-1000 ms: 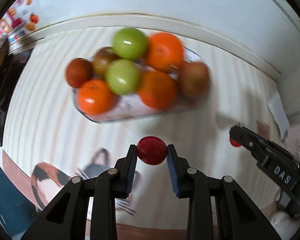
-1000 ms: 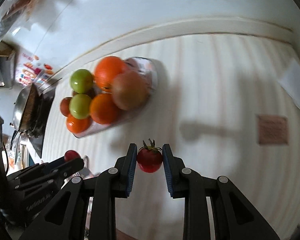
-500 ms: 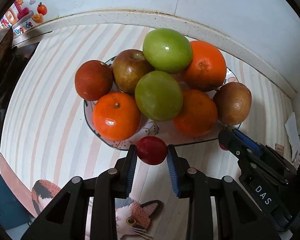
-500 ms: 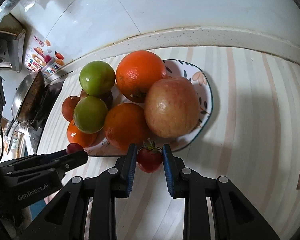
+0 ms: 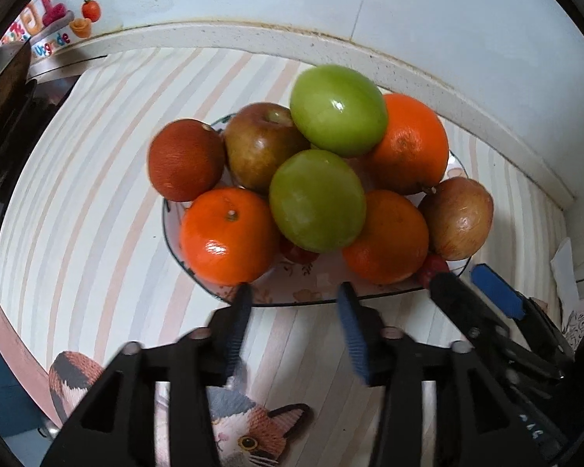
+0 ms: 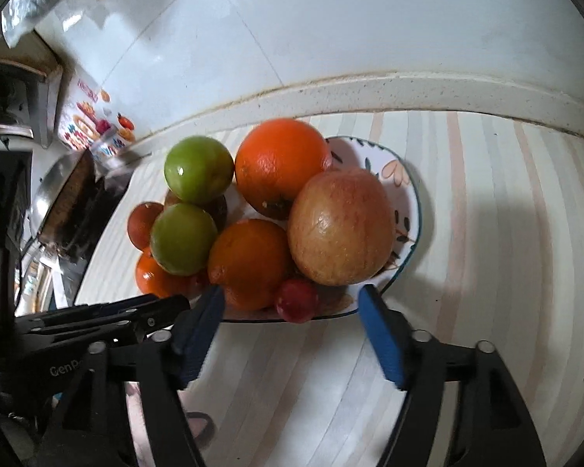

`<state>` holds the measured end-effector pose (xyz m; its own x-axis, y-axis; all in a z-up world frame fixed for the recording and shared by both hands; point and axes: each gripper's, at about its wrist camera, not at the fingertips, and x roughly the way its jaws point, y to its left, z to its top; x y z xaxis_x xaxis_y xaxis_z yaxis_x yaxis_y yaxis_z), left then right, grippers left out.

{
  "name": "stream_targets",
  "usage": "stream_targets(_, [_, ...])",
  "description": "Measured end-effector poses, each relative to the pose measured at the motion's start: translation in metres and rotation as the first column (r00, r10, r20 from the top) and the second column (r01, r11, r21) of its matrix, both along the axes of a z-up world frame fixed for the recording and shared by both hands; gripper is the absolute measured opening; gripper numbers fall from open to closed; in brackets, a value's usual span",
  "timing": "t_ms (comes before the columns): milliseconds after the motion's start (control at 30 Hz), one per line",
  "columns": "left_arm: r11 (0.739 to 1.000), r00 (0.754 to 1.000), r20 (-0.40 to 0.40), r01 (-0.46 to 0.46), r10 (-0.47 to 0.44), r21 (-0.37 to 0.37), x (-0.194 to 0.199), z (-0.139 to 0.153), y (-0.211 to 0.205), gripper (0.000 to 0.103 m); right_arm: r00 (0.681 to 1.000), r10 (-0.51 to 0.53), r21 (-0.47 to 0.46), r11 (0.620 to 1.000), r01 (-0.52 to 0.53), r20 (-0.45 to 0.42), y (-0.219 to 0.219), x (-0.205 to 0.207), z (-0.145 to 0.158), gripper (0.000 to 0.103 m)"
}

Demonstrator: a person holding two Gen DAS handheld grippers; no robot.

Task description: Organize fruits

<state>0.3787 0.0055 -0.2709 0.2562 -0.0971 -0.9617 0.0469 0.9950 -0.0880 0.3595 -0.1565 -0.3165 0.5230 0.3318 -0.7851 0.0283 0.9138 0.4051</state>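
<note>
A patterned plate holds a pile of oranges, green apples and red-brown apples on the striped counter. My left gripper is open and empty at the plate's near rim; a small red fruit lies on the plate under a green apple. My right gripper is open at the plate's near edge, and a small red tomato rests on the plate between its fingers, beside an orange and a large apple. The right gripper also shows in the left wrist view.
A tiled wall and raised ledge run behind the plate. A dark stove and pan stand to the left. A cat-patterned mat lies near me. A fruit sticker is on the wall.
Both grippers moved up to the plate and opened. The left let go of its small red fruit and the right let go of its tomato; both now lie on the plate.
</note>
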Motion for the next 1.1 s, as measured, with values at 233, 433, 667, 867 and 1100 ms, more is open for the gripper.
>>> stream_targets(233, [0.999,0.999,0.036,-0.024,0.023,0.024,-0.019,0.028,0.01,0.075,0.999,-0.014,-0.06,0.998,0.012,-0.039,-0.007,-0.018,0.035,0.095])
stream_targets(433, [0.995,0.995,0.078,-0.063,0.056,0.081,-0.04,0.053,0.017,0.088,0.999,-0.021,-0.15,0.989,0.013,-0.048,-0.016,-0.029,0.066,0.096])
stream_targets(667, [0.994,0.989,0.131,-0.082,0.073,0.068,-0.065,0.087,0.021,0.088,1.0,-0.015,-0.189,0.982,0.011,-0.02,-0.02,-0.044,0.101,0.097])
stream_targets(867, [0.995,0.978,0.202,-0.066,0.05,0.074,-0.095,0.125,0.023,0.088,0.999,-0.022,-0.202,0.979,0.028,0.028,-0.014,-0.067,0.14,0.097])
stream_targets(1100, [0.996,0.959,0.281,-0.048,0.026,0.071,-0.146,0.172,0.03,0.088,0.997,-0.025,-0.216,0.976,0.042,0.077,-0.004,-0.124,0.197,0.097])
